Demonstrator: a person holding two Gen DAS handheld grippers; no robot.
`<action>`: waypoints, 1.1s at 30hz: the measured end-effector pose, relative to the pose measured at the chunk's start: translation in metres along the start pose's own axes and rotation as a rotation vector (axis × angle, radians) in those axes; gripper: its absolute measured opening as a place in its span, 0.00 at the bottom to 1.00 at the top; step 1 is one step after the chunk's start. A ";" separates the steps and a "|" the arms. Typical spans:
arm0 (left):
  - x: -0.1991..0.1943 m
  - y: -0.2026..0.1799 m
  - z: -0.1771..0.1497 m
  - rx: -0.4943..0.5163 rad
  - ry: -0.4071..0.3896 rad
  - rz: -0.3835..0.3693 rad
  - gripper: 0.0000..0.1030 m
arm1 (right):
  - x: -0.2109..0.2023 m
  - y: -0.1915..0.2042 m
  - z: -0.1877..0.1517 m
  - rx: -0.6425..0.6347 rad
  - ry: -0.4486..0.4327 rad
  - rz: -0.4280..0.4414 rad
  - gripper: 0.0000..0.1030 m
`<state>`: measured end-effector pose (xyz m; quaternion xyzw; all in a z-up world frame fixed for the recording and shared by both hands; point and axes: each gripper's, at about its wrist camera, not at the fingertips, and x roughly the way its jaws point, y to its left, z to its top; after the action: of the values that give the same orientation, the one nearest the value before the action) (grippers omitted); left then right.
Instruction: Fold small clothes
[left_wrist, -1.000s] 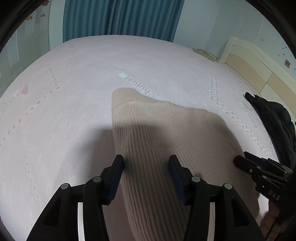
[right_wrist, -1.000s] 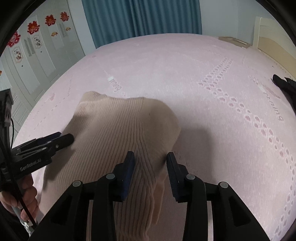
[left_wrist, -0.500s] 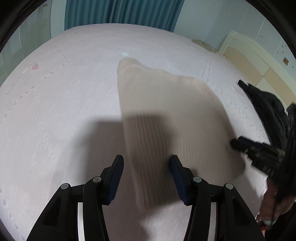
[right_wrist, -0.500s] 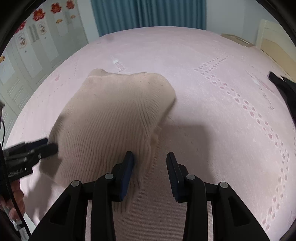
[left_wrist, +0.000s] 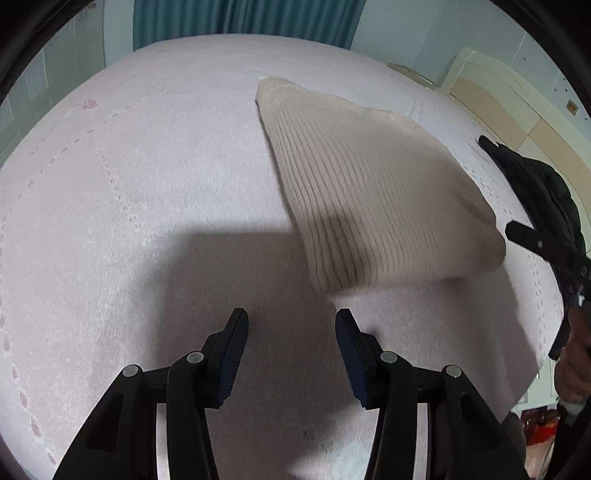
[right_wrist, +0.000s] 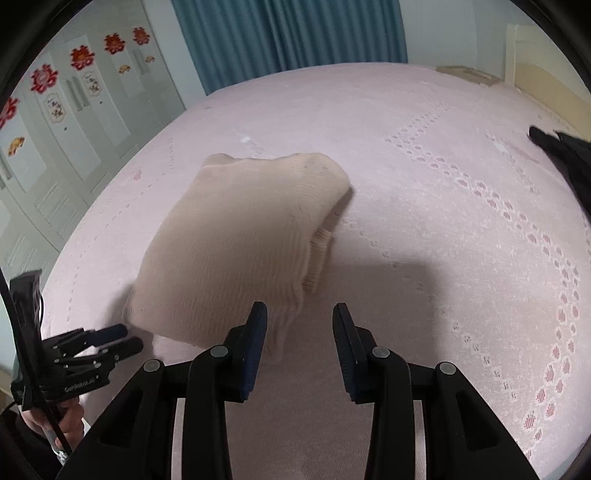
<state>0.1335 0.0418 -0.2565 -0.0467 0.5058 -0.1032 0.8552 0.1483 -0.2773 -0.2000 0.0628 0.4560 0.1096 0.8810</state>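
Note:
A beige ribbed knit garment (left_wrist: 373, 206) lies folded on the pink bedspread (left_wrist: 147, 184); it also shows in the right wrist view (right_wrist: 240, 243). My left gripper (left_wrist: 291, 328) is open and empty, just short of the garment's near edge. My right gripper (right_wrist: 300, 325) is open and empty at the garment's near right corner, not touching it. The right gripper shows at the right edge of the left wrist view (left_wrist: 532, 240), and the left gripper at the lower left of the right wrist view (right_wrist: 107, 343).
A black jacket (left_wrist: 543, 192) lies on the bed's right side, also seen in the right wrist view (right_wrist: 565, 162). A cream headboard (left_wrist: 517, 103) stands at the right, teal curtains (right_wrist: 291, 33) behind, and white wardrobe doors (right_wrist: 62, 118) at the left.
Both grippers have let go of the garment and drawn back toward me. The garment has dropped onto the bed, farther from the fingers than before.

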 end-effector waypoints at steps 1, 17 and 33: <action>0.001 -0.001 0.003 -0.005 -0.004 -0.012 0.44 | 0.001 0.002 0.001 0.000 -0.006 0.000 0.35; 0.014 -0.004 0.011 -0.063 -0.024 -0.115 0.11 | 0.029 -0.007 0.025 0.058 -0.104 0.074 0.06; -0.005 0.020 0.001 -0.129 -0.007 -0.121 0.30 | 0.027 -0.013 0.015 0.071 -0.004 0.006 0.19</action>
<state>0.1349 0.0627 -0.2555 -0.1323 0.5047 -0.1216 0.8444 0.1778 -0.2833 -0.2157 0.0957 0.4579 0.0959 0.8786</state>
